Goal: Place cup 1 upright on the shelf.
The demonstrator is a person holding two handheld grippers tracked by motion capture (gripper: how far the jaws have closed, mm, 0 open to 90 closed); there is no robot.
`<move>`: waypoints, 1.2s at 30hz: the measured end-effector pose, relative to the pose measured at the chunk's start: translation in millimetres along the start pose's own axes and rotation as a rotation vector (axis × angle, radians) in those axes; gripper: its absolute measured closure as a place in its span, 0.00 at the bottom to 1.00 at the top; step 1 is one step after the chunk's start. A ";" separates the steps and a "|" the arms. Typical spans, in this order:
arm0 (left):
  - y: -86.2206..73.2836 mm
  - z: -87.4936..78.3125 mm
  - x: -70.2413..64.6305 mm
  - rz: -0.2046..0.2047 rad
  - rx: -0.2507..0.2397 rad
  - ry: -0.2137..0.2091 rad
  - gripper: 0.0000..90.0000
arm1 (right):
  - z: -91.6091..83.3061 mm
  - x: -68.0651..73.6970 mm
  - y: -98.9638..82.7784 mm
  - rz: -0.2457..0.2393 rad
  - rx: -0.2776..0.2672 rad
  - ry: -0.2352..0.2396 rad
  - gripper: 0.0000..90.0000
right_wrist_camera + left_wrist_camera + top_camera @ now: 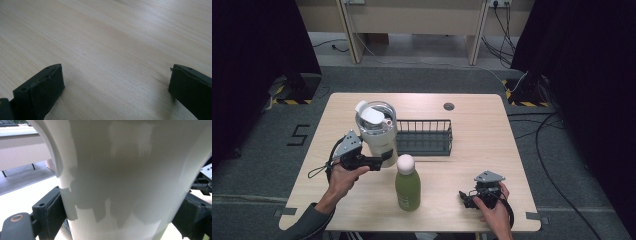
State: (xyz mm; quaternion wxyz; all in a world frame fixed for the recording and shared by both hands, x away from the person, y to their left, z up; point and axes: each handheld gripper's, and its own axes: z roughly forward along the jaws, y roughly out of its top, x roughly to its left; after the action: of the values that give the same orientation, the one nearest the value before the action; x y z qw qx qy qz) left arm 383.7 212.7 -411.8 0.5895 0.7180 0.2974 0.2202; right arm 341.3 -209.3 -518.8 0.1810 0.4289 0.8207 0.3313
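Note:
A white tumbler (376, 131) with a clear lid stands upright on the table's left half. My left gripper (384, 157) comes at its lower body from the left. In the left gripper view the tumbler's white wall (125, 177) sits between the two black jaws, and each jaw presses against a side, so the left gripper (122, 217) is shut on it. A green juice bottle (407, 186) with a white cap stands just in front of the tumbler. My right gripper (467, 198) rests low near the front right, its jaws wide apart over bare wood (116, 82).
A dark wire basket (424, 137) sits right beside the tumbler, behind the bottle. A small round grommet (449, 106) is in the light wooden table (482, 135) near its far edge. Cables lie on the floor to the right.

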 end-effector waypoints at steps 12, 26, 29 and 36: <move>23.0 6.3 11.9 -0.025 -0.008 0.000 0.12 | 0.0 0.0 0.0 0.000 0.000 0.000 0.00; 41.7 25.9 18.0 -0.004 -0.002 -0.004 0.12 | -0.3 0.0 0.1 0.001 0.003 0.001 0.00; 44.7 30.6 18.5 -0.001 -0.004 -0.006 0.12 | -0.3 0.2 0.1 0.003 0.004 0.000 0.00; 49.8 43.0 19.6 0.008 -0.006 -0.010 0.12 | -0.3 0.0 0.1 0.001 0.003 0.001 0.00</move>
State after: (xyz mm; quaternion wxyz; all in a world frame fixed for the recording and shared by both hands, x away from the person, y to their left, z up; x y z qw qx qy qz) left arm 434.9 188.9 -372.7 0.5921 0.7186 0.2910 0.2200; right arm 341.2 -209.4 -518.6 0.1799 0.4294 0.8211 0.3301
